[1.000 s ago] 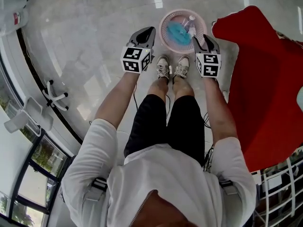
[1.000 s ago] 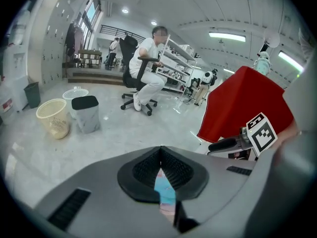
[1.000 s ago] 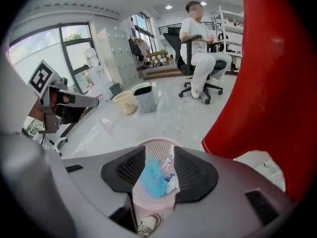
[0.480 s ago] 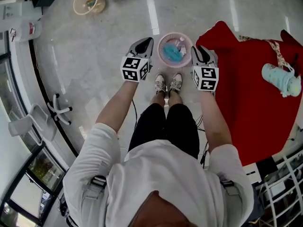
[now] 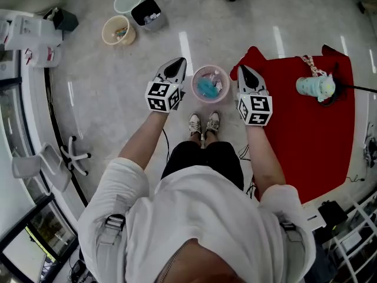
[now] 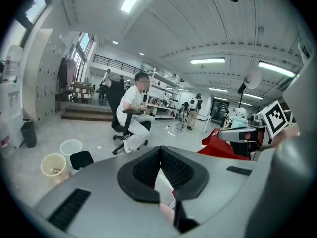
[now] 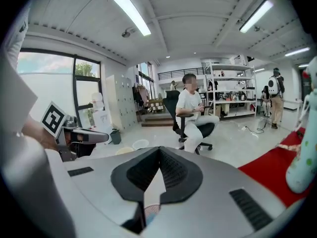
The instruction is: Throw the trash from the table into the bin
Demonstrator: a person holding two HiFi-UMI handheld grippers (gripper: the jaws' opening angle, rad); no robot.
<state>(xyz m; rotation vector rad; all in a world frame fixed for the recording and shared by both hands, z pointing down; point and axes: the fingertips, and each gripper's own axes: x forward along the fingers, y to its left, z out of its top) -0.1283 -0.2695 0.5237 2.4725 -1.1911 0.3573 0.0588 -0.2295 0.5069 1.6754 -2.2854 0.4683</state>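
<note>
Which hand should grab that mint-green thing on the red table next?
Probably right. The right gripper hangs by the red table's edge, on the mint-green thing's side, and its jaws have just closed, empty. The left gripper is beyond the pink bin, farther away.

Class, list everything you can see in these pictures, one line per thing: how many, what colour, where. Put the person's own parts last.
basket: one, pink, on the floor ahead of the shoes
trash: some, blue, inside the basket
table: one, red-covered, at the right
bottle: one, mint green, on the table
bucket: one, beige, floor at upper left
pail: one, pale, beside the bucket
bin: one, black, beside the pail
seated person: one, white top, on a chair across the room
shoes: one pair, pale, on the floor
left gripper: one, grey, shut, empty
right gripper: one, grey, jaws just closed, nothing between
</note>
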